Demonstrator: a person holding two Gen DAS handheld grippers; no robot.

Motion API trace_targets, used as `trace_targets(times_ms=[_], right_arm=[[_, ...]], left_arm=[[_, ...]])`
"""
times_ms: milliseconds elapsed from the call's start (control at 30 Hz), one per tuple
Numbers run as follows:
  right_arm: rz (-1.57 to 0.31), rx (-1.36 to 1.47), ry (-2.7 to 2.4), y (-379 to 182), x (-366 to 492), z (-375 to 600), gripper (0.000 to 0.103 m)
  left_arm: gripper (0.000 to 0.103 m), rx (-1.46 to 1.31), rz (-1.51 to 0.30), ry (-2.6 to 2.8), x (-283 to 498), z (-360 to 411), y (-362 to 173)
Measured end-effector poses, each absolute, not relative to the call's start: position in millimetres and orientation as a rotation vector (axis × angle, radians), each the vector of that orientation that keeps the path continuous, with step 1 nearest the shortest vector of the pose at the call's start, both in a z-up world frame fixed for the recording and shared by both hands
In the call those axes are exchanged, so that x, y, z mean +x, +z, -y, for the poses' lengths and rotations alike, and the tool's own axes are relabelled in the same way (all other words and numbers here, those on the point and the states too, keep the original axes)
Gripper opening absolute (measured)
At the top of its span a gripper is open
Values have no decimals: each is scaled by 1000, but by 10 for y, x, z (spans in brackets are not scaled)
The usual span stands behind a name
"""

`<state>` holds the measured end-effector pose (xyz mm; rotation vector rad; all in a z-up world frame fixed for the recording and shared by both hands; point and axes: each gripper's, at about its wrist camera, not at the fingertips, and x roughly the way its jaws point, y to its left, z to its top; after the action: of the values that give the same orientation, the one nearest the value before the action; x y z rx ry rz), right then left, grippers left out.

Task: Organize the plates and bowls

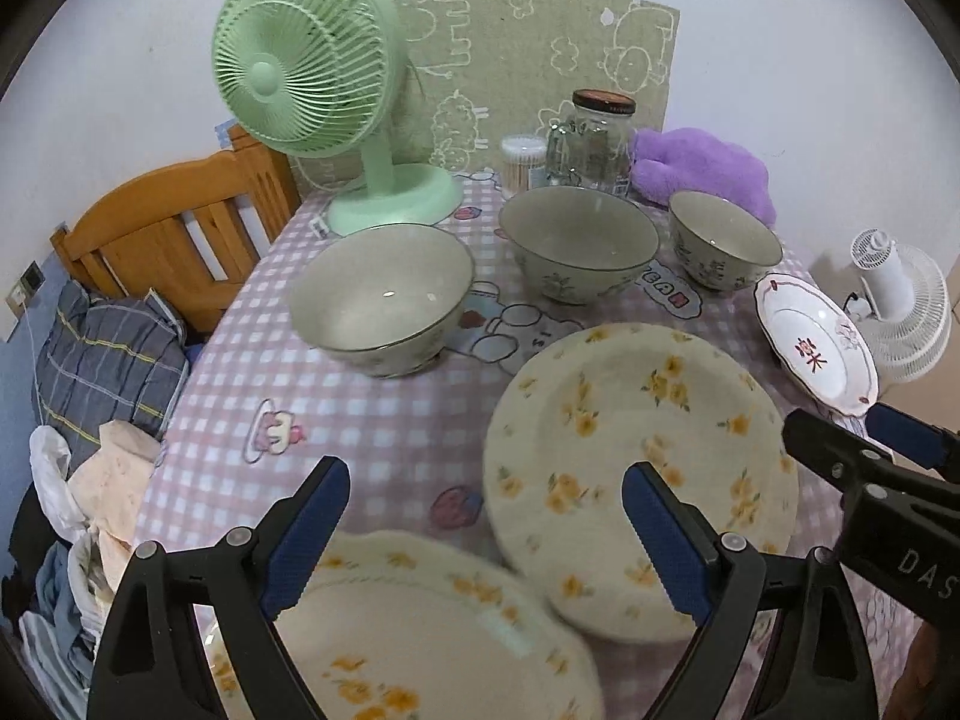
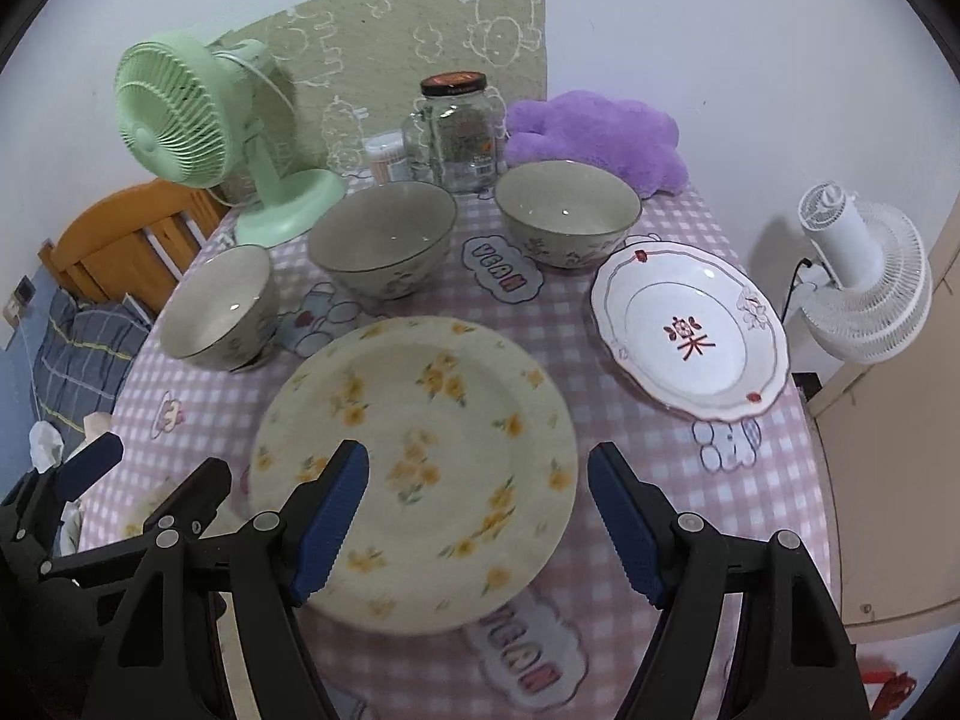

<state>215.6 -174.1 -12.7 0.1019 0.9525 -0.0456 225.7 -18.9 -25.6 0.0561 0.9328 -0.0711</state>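
Two cream plates with yellow flowers lie on the checked tablecloth: one in the middle [image 1: 636, 468] [image 2: 420, 468], a second nearer the front left [image 1: 420, 630]. A white scalloped plate with a red character [image 1: 813, 345] [image 2: 690, 330] lies at the right. Three grey-green bowls stand behind: left [image 1: 384, 294] [image 2: 219, 306], middle [image 1: 579, 240] [image 2: 381, 237], right [image 1: 723, 237] [image 2: 567, 210]. My left gripper [image 1: 486, 516] is open above the second flowered plate. My right gripper [image 2: 480, 498] is open over the middle flowered plate's near edge; it also shows in the left wrist view [image 1: 864, 444].
A green fan [image 1: 312, 72] [image 2: 198, 120], a glass jar [image 1: 594, 138] [image 2: 456, 126], a cotton swab tub [image 1: 522, 162] and a purple plush [image 1: 702, 168] [image 2: 600, 132] stand at the table's back. A white fan [image 2: 864, 294] is off the right edge; a wooden bed frame [image 1: 174, 228] at left.
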Motion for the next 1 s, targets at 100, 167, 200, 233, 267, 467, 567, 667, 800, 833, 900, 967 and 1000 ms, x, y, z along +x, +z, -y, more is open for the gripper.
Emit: trace_targets(times_ms=[100,167,200,233,267,467,567,667,800,833,900,967,1000], right_arm=[[-962,102,-34,-226,2330,1833,79],[-966,98,-28,-300,2455,1871,79],[-971,95,-26,-343,2516,1882,78],[-977,95,-25,-386,2574,1899,79],[-981,96,-24,-416,2610,1918,79],[-1022,99,-19,-693,2802,1968,75],[-1051,103,-19,-809,2855,1997,74],[-1081,100,-21,-913,2907,2020,70],[-1113,104,-15,-1003,2972,2007,63],[-1120,92,-18,-1024,2988,1994,62],[-1128,84,-23,-1057,3008,1985,61],[-1128,82,-23,-1066,3004,1991,61],[-1130,82,-22,-1068,3006,1992,61]], left_arm=[[93,60,-948,-48,2416,320,-348],[92,60,-960,-39,2519,385,-424],[92,61,-963,-37,2560,412,-459],[92,64,-968,-35,2601,444,-497],[92,68,-975,-34,2644,471,-541],[88,52,-1058,-30,2853,532,-848],[86,66,-1073,-34,2882,554,-948],[82,60,-1104,-39,2917,554,-1033],[79,24,-1106,-39,2969,512,-1078],[77,10,-1110,-45,2976,499,-1078],[74,-15,-1119,-77,2987,497,-1082],[75,-5,-1114,-87,2988,512,-1073],[75,0,-1110,-87,2979,521,-1073]])
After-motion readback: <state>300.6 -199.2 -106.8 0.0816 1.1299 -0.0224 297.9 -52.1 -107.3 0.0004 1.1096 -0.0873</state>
